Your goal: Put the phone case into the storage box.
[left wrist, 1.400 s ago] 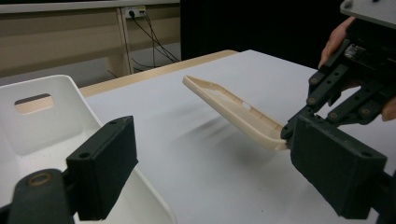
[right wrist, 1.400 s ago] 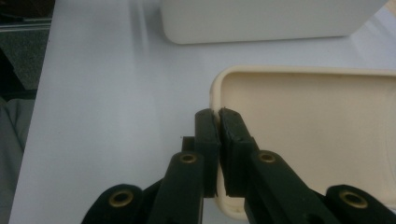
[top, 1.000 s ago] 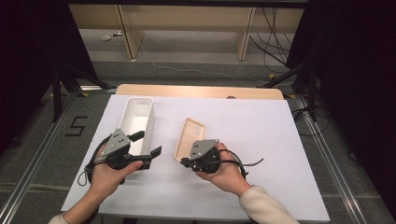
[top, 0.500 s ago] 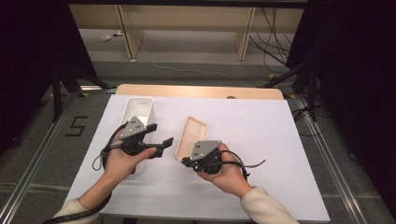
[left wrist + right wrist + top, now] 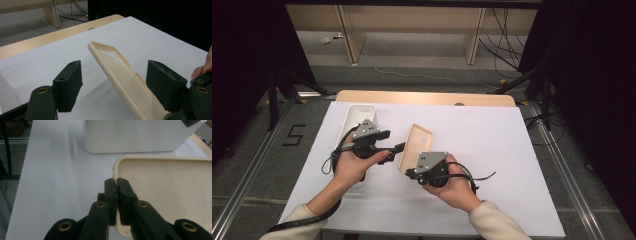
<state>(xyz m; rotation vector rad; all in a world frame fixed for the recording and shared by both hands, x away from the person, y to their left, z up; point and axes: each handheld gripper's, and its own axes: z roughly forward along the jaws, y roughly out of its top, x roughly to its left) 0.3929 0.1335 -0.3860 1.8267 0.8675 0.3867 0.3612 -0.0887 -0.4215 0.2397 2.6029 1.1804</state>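
Observation:
A beige phone case lies tilted over the white table sheet, its inside facing up. My right gripper is shut on the case's near rim; in the right gripper view the two pads pinch the thin wall of the case. My left gripper reaches in from the left. Its jaws have just been closing. In the left gripper view the case runs slantwise between my left gripper's jaws, close to the right pad and well apart from the left one.
A white oblong box stands on the left under my left hand, and its side is close behind the case. The white sheet covers the table, with a wooden edge at the far side. Cables trail from both grippers.
My left hand has moved right, from beside the white box to the case's left side, and its jaws have narrowed. The right hand and the case have stayed put.

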